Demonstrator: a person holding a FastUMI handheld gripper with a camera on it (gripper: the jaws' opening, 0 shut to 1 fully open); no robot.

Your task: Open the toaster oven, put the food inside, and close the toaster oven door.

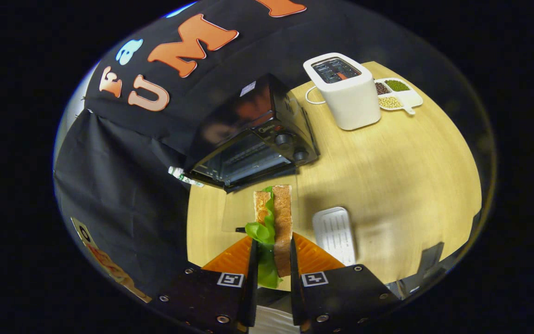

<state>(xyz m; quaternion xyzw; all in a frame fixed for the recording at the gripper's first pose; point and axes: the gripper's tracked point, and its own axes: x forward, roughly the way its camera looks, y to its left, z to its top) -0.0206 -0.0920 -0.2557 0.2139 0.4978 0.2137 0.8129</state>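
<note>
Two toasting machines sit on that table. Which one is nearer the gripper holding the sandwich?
The black toaster oven, door open, just beyond the sandwich clamped in the gripper. The white pop-up toaster stands farther back.

Black, glossy toaster oven (pixel 253 139) on a pale wood-grain table (pixel 397 185). The sandwich (pixel 274 222) pinched between the gripper (pixel 271 260) fingers — golden-brown bread, bright green lettuce. White toaster (pixel 348 93); white ribbed tray (pixel 335 232); white divided dish (pixel 399 95) — green, brown, beige beans.

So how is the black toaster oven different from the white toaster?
The toaster oven is black and wide, with a glass door that hangs open at the front and two knobs beside it. The toaster is white and taller, with slots on top. The gripper grips the sandwich just before the oven. Both stand on the table.
</note>
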